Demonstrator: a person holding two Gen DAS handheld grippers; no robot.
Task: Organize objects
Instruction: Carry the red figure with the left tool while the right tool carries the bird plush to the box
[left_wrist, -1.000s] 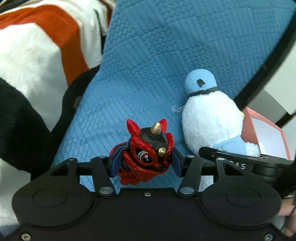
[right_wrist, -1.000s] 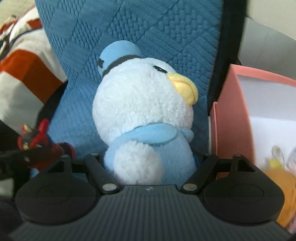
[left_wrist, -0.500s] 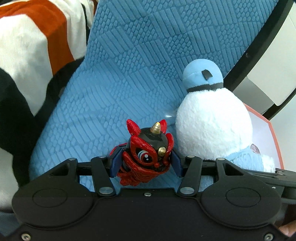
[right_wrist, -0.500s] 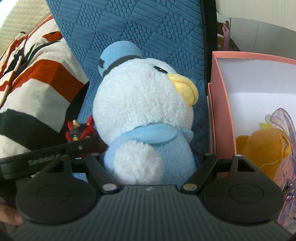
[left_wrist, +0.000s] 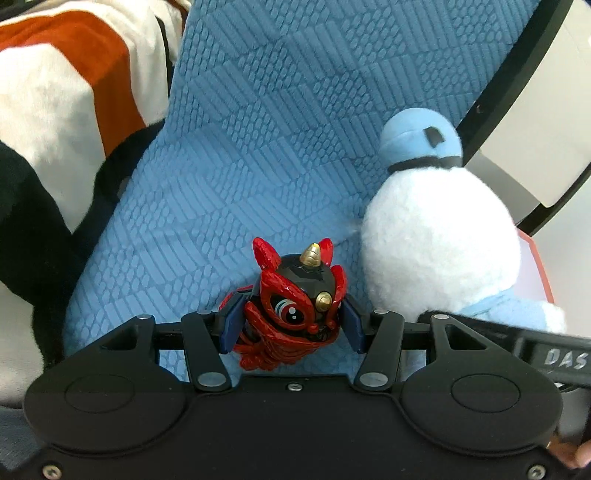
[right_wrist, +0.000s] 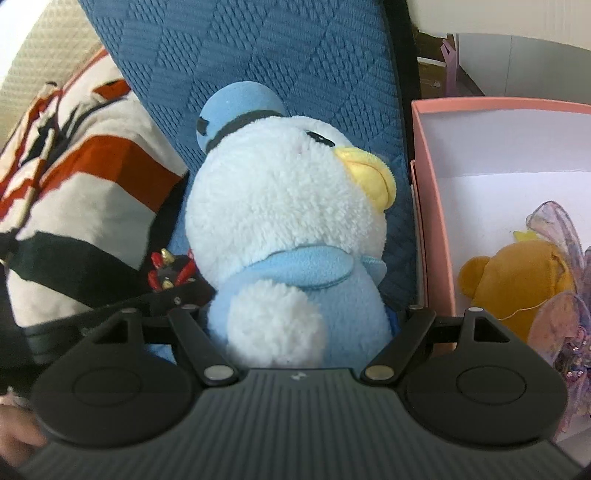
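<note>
My left gripper is shut on a small red and black lion-dance figure with a gold horn; its blue pads press both sides. The figure also shows at the left of the right wrist view, behind the plush. My right gripper is shut on a white and light-blue plush penguin with a blue hat and yellow beak; its fingertips are hidden behind the plush body. In the left wrist view the same penguin hangs to the right of the figure. Both are held above a blue quilted cushion.
A pink box with a white inside stands to the right, holding an orange plush toy and a translucent purple winged toy. A white, orange and black striped blanket lies to the left of the cushion. A black cushion edge runs behind.
Both grippers have risen and shifted with their toys still held. In the right wrist view the pink box and the toys inside it have come further into sight.
</note>
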